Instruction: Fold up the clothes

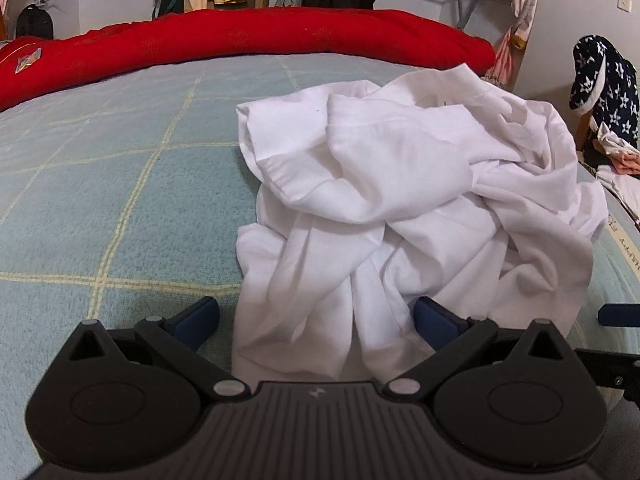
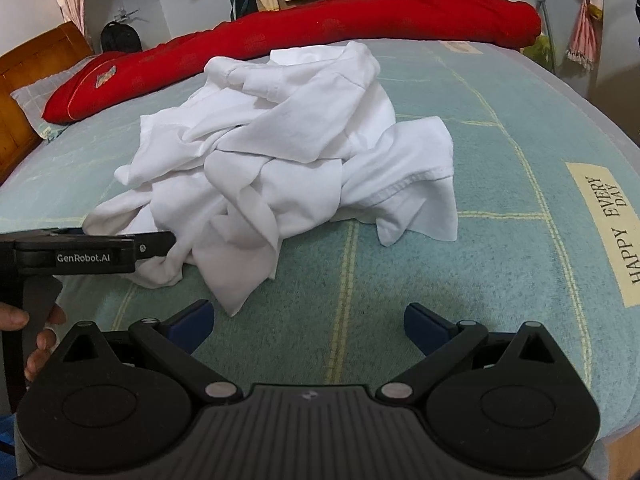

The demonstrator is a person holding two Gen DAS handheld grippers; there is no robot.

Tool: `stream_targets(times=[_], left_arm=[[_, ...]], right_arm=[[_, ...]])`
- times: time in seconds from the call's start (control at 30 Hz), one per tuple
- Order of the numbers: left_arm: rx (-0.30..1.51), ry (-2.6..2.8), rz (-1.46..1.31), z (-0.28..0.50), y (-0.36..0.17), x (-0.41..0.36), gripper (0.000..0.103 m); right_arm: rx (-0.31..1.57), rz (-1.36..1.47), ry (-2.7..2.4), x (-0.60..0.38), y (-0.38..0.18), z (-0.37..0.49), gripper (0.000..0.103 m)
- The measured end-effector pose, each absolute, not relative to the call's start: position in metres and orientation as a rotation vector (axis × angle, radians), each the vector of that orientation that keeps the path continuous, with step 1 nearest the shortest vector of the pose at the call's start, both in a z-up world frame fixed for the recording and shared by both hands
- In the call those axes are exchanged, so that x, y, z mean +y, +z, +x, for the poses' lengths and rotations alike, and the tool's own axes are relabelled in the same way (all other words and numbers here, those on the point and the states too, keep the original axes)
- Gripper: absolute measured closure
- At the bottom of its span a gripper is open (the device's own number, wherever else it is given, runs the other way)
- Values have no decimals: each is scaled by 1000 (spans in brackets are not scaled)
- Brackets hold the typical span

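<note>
White garment [image 1: 400, 184] heaped in a crumpled pile, mid-bed on the blue checked blanket [image 1: 120, 200]. Left gripper [image 1: 316, 320] spread wide astride the near hem; right gripper [image 2: 308, 320] gaping over bare blanket. Risk: pinching several bunched layers together, dragging the whole heap instead of one edge.

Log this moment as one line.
left claw: open, astride white garment edge | right claw: open, empty, over blue bedspread | garment: crumpled, unfolded
</note>
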State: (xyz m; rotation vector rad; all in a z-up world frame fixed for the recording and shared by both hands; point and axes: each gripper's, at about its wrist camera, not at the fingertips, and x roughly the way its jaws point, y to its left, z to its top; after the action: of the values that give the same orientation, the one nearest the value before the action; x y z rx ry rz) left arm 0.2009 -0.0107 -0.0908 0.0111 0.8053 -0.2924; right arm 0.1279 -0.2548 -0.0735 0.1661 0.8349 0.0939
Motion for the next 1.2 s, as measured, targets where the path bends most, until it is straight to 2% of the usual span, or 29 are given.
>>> stream_targets(times=[0.53,0.67,0.83,0.93,1.2], left_arm=[[808,-306,64,198,-80,-14,1],[758,-341,166,187,-67,-16,8],[687,-365,270,184,-46,-13,11],[661,-366,319,192,-36,-13,21],[610,-402,540,202,-41,-35,23]], right_arm=[[838,73,124,-247,-79,116,0],[787,29,167,-240,-73,109,0],[718,-115,221,-225,-65,101,0],[709,-118,227,-224,-62,98,0],[671,-130,257,-222,-48,97,0]])
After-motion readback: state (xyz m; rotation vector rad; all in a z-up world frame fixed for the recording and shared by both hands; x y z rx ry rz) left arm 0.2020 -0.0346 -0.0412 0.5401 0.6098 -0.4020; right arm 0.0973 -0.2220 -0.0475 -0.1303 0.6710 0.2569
